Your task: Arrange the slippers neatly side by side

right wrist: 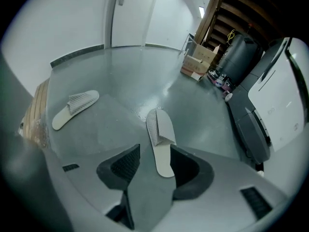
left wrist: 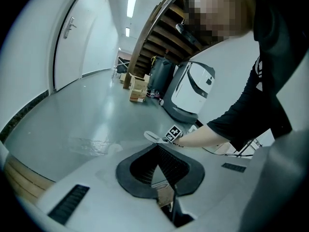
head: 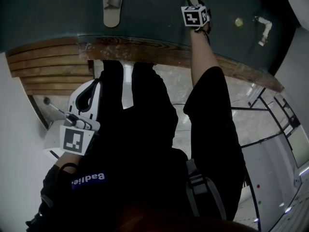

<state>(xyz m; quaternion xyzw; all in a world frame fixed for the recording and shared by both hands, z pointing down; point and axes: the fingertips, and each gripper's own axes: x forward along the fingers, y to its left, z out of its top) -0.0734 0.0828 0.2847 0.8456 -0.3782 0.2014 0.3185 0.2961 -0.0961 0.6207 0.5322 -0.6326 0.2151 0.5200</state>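
We hold the right tool wide around the heel of the near slipper on the floor. Closing off-centre could twist it askew from the far-left slipper. Our left tool is pinched together, empty.

Left gripper jaws together, right gripper jaws apart

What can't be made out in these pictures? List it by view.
Right gripper view: the near slipper lies heel-first between the open fingers of the right gripper; whether a pad touches it is unclear.
Head view: that slipper is cut off by the top edge, behind the marker cube; the right gripper's fingers are hidden too.
Left gripper view: the near slipper is tiny, partly behind the right gripper; the far slipper does not show.
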